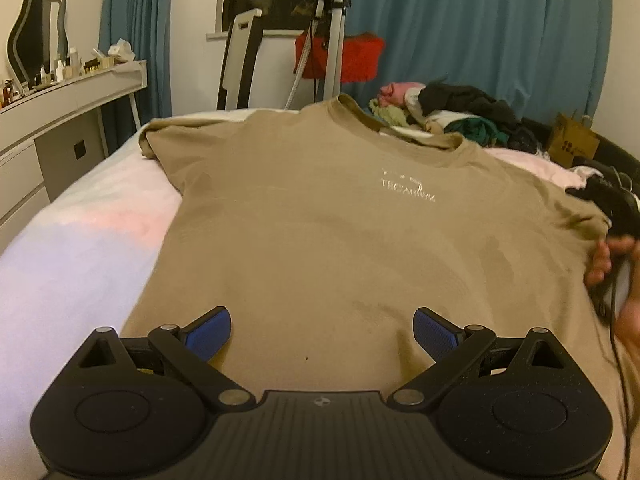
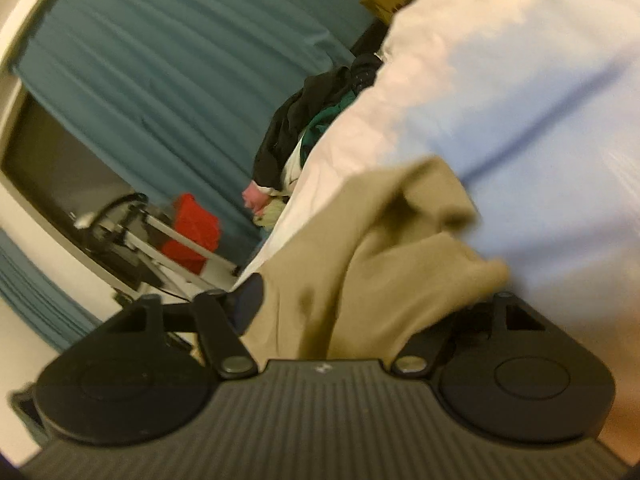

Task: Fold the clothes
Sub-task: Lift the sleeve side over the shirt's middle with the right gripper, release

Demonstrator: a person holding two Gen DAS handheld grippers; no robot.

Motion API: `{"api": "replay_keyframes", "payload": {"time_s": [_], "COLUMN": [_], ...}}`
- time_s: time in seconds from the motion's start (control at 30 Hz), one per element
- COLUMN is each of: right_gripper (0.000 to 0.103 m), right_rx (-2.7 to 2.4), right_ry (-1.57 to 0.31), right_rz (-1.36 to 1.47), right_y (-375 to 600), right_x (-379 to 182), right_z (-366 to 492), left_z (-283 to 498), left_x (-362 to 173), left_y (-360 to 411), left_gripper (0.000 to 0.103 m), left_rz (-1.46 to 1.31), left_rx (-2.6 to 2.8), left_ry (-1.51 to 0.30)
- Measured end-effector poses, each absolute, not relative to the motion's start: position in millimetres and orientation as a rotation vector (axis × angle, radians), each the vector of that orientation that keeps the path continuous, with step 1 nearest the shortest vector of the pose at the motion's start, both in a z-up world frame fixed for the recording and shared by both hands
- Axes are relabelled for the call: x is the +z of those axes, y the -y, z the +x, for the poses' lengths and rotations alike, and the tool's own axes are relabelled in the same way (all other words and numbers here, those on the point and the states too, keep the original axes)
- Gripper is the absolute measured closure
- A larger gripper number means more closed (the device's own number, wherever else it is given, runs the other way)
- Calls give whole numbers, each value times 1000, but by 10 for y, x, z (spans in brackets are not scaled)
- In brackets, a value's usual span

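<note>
A tan T-shirt (image 1: pixel 320 216) with small white print lies spread face up on the bed (image 1: pixel 80 240), collar at the far end. My left gripper (image 1: pixel 322 330) is open and empty over the shirt's near hem, blue pads wide apart. In the tilted, blurred right wrist view, a bunched part of the tan shirt (image 2: pixel 360 264) fills the space between my right gripper's (image 2: pixel 356 312) fingers. One blue pad (image 2: pixel 250 294) shows at the left; the other finger is hidden by cloth. The right gripper (image 1: pixel 616 216) also shows at the shirt's right sleeve.
A pile of mixed clothes (image 1: pixel 452 116) lies at the far right of the bed, with a brown paper bag (image 1: pixel 572 140) beside it. A white dresser (image 1: pixel 72 104) stands on the left. Blue curtains (image 1: pixel 480 28) and a stand with a red bag (image 1: pixel 340 58) are behind.
</note>
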State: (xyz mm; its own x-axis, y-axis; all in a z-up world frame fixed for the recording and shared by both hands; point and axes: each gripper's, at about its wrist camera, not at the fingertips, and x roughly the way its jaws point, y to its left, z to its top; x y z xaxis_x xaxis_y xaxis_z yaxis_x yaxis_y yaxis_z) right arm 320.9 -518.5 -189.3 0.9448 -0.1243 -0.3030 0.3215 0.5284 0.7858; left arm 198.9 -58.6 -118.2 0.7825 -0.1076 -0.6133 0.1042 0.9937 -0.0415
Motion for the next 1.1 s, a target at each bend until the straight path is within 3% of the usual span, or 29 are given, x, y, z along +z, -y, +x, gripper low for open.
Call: {"api": "replay_keyframes", "payload": {"time_s": [0.03, 0.13, 0.2, 0.53, 0.73, 0.87, 1.1], "right_gripper": [43, 79, 91, 92, 92, 92, 91], "right_rx": [-282, -338, -355, -402, -401, -370, -238], "right_ry": [-232, -289, -331, -304, -269, -295, -411], "right_rz": [963, 916, 853, 368, 97, -145, -342], "right_y": [5220, 5341, 5356, 4518, 3532, 2704, 1626], "right_x": [-1862, -1743, -1611, -329, 54, -125, -1036], "right_z": [3295, 3530, 3577, 3579, 3761, 4034, 4392], "left_z": [2020, 2093, 2131, 2014, 1862, 1911, 2020], "left_x": [-1199, -1217, -1202, -882, -664, -628, -887], "left_y": [595, 602, 595, 321, 108, -66, -259], "left_gripper": [4, 4, 4, 4, 4, 4, 4], "left_rz": [4, 21, 13, -57, -89, -143, -165], "left_rx": [-117, -122, -121, -93, -69, -50, 4], "left_ry": [-661, -652, -649, -640, -607, -615, -627]}}
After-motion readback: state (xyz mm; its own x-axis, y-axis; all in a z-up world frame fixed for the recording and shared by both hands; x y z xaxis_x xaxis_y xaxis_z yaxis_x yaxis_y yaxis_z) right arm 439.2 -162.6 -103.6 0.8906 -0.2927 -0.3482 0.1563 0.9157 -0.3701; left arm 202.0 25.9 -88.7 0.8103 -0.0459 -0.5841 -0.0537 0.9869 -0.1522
